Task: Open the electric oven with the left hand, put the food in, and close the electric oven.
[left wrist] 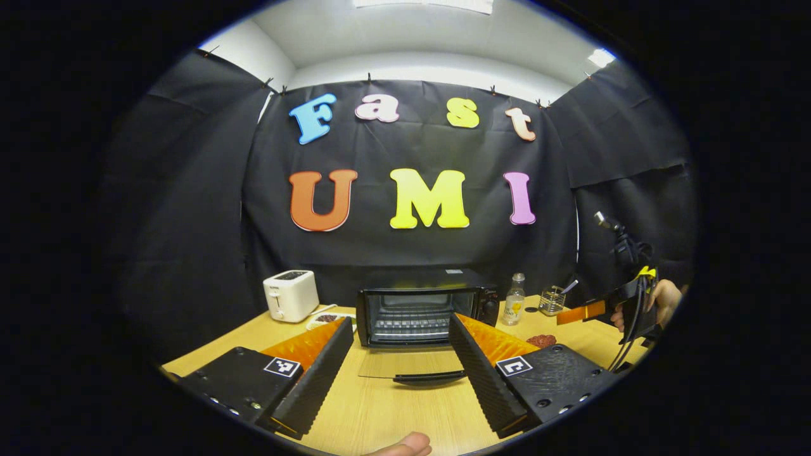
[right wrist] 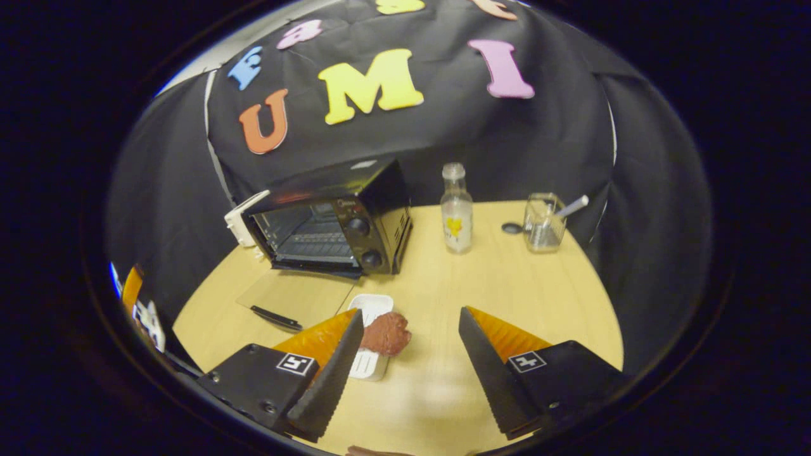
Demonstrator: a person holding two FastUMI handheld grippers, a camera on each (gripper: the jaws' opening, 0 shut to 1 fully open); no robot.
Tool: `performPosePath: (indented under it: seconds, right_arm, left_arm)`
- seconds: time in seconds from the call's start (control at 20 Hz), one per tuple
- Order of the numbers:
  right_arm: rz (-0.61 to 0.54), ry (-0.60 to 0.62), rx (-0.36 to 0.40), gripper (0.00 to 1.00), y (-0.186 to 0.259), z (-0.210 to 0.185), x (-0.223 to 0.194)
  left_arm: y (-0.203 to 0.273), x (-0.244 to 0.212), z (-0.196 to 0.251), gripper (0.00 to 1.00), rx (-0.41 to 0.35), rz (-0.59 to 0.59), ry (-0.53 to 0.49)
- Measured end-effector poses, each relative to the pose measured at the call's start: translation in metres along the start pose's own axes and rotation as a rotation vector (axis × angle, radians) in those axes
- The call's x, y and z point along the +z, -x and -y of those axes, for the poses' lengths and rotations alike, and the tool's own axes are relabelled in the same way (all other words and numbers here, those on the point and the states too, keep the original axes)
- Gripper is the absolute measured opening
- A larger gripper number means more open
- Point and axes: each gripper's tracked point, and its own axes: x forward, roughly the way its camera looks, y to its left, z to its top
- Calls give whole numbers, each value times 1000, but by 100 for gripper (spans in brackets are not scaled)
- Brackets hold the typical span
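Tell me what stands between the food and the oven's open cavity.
Nothing visible blocks it. The brown food lies on the white tray on the table, between the open fingers of the right gripper. The oven stands beyond it, with its glass door folded flat on the table and the rack bare.

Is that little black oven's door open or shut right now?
Open. The oven shows its bare wire rack inside, and its glass door lies folded down flat over the table, handle toward the front.
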Motion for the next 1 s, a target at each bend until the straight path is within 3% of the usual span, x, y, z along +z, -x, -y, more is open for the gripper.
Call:
performPosePath:
  seconds: [0.2, 0.3, 0.35, 0.4, 0.5, 0.55, 0.7, 0.75, 0.8, 0.85, 0.95, 1.0]
  right_arm:
    - [-122, -168, 90, 88, -24, 3, -20]
    - [-158, -260, 177, 78, -30, -8, -21]
    - [-176, -301, 212, 63, -35, -12, -23]
    - [-206, -332, 232, 64, -38, -14, -28]
    - [-230, -372, 226, 43, -42, -13, -33]
    - [-223, -393, 221, 16, -39, -11, -32]
    - [-187, -323, 218, 11, -25, -20, -31]
    - [-165, -284, 201, 11, -19, -20, -29]
    - [-138, -245, 184, 11, -12, -23, -23]
    - [-111, -207, 171, 11, -3, -27, -18]
    - [-56, -121, 163, 11, 20, -40, -5]
    - [-25, -73, 157, 11, 32, -48, 0]
  left_arm:
    - [24, 17, 10, 96, -39, 7, 11]
    - [34, 18, 12, 96, -45, 8, 14]
    - [37, 21, 13, 96, -47, 17, 8]
    - [39, 21, 14, 96, -50, 19, 0]
    - [43, 19, 18, 96, -59, 14, -11]
    - [43, 19, 22, 96, -75, 9, -9]
    - [45, 20, 23, 96, -77, -1, 8]
    - [45, 21, 24, 87, -76, 0, 12]
    - [46, 21, 24, 87, -73, 0, 14]
    - [46, 21, 22, 96, -64, 0, 19]
    - [47, 19, 18, 96, -58, -4, 29]
    - [48, 19, 17, 87, -56, -7, 36]
